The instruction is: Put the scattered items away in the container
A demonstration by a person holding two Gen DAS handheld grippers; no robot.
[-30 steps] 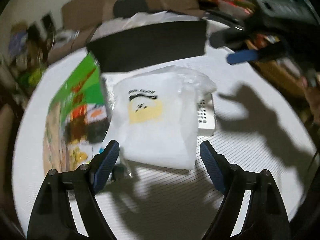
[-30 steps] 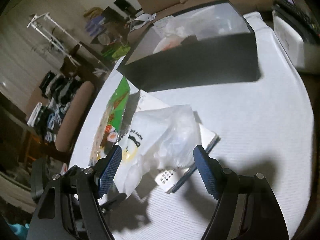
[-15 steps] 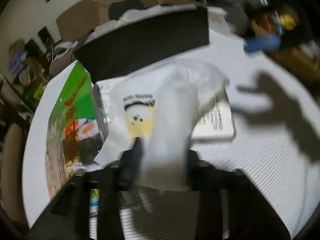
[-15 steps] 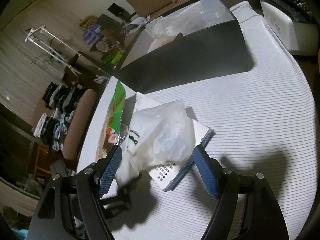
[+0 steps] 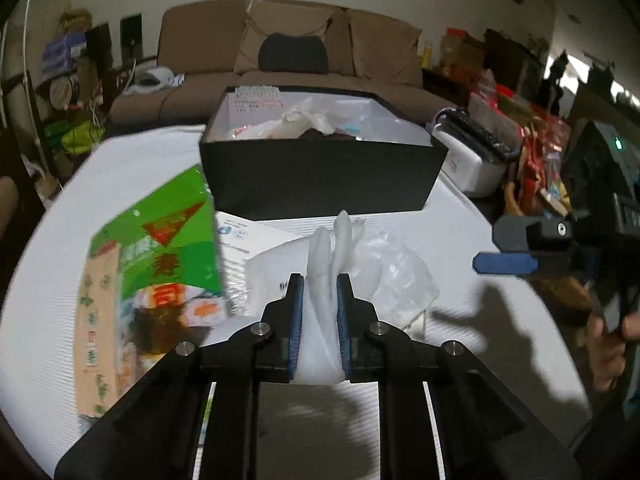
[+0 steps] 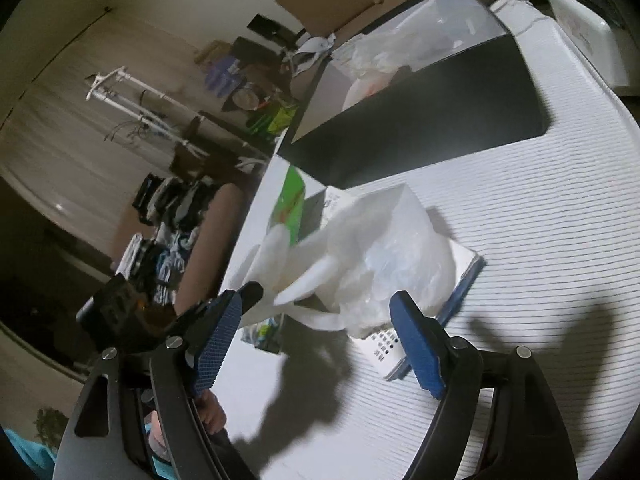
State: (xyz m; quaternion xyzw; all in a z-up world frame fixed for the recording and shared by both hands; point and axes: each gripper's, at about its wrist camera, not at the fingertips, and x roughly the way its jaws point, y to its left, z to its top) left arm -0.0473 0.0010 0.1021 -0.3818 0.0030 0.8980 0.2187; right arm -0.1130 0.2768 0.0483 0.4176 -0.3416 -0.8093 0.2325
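My left gripper point(image 5: 319, 284) is shut on the near edge of a white plastic bag point(image 5: 332, 280), which bunches up between the blue pads; the bag's rest lies on a white booklet point(image 5: 256, 240). The bag also shows in the right wrist view point(image 6: 360, 256), lifted at its left end by the left gripper point(image 6: 256, 292). My right gripper point(image 6: 316, 328) is open and empty just in front of the bag. A black box point(image 5: 320, 172) holding several bags and papers stands behind. A green snack packet point(image 5: 156, 272) lies left of the bag.
The white ribbed table point(image 5: 480, 320) has bare room to the right. A white device with remotes point(image 5: 472, 156) stands right of the box. The right gripper shows at the right edge point(image 5: 520, 256). A sofa point(image 5: 288, 60) and clutter lie beyond.
My left gripper has closed on the bag's near edge and lifted it, tilting up toward the box. The right gripper has stayed open and drawn slightly nearer the bag.
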